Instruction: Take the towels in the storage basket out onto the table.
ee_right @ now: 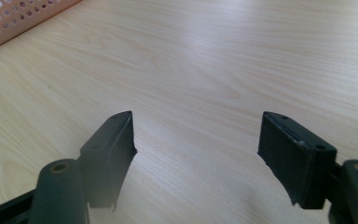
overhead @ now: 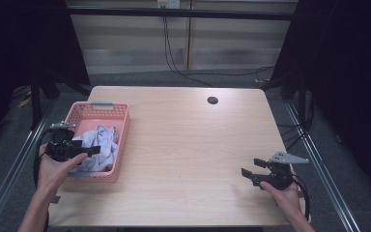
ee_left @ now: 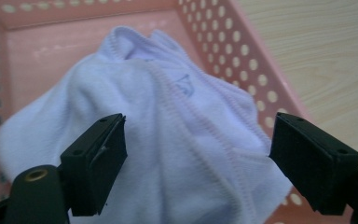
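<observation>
A pink perforated basket (overhead: 121, 114) stands at the table's left side, and a crumpled pale lavender garment (overhead: 100, 140) lies inside it. My left gripper (overhead: 92, 150) hovers at the basket's near left edge, pointing right over the cloth. In the left gripper view its jaws stand wide apart in front of the garment (ee_left: 177, 126), and the pads do not press on it; the left gripper (ee_left: 196, 161) is open. My right gripper (overhead: 251, 166) rests low over the bare table at the near right, open with nothing between its fingers (ee_right: 196, 154).
The pale wooden table (overhead: 188, 145) has a round cable hole (overhead: 212, 100) near its far edge. The basket's corner (ee_right: 14, 18) appears at the upper left of the right gripper view. Black frame posts and cables stand beyond the table.
</observation>
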The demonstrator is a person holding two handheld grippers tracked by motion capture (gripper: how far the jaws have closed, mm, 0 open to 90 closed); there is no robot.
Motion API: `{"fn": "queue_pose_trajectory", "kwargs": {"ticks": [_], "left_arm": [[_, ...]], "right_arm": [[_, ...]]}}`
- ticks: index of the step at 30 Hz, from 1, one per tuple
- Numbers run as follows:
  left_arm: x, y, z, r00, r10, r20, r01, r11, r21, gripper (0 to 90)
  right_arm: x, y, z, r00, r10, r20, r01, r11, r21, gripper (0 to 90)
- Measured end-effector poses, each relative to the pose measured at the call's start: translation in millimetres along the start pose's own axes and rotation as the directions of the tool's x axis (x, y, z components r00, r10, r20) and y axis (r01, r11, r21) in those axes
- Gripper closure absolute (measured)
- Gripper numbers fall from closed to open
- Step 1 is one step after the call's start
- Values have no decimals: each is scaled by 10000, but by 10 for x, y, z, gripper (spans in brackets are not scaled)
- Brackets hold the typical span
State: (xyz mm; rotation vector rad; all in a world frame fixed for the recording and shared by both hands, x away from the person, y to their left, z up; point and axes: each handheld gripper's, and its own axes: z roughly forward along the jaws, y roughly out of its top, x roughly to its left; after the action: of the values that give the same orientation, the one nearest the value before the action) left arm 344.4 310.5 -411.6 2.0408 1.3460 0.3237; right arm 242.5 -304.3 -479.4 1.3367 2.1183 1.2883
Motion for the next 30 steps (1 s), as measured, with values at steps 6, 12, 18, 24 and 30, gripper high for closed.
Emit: {"fn": "queue_pose_trajectory", "kwargs": {"ticks": [6,12,18,24,30], "left_arm": [[75,65,30,9998,-163,120,157,9984,549,161],[129,75,142,9993,-27,381,-26,9903,1387,162],[77,95,291,9995,259,189,-290,9827,1829,157],[72,172,480,10000,12,56,-29,9499,3126,144],[142,171,580,10000,-90,32,70,9162,4007,122]], "right_arm": [[-2,9,11,10000,-45,-56,45,10000,50,267],[48,21,7,9996,-223,-151,224,9997,64,263],[54,29,31,9989,-360,-298,364,9993,129,263],[59,28,40,9987,-375,-339,382,9990,217,265],[71,29,32,9980,-484,-409,495,9985,253,269]]}}
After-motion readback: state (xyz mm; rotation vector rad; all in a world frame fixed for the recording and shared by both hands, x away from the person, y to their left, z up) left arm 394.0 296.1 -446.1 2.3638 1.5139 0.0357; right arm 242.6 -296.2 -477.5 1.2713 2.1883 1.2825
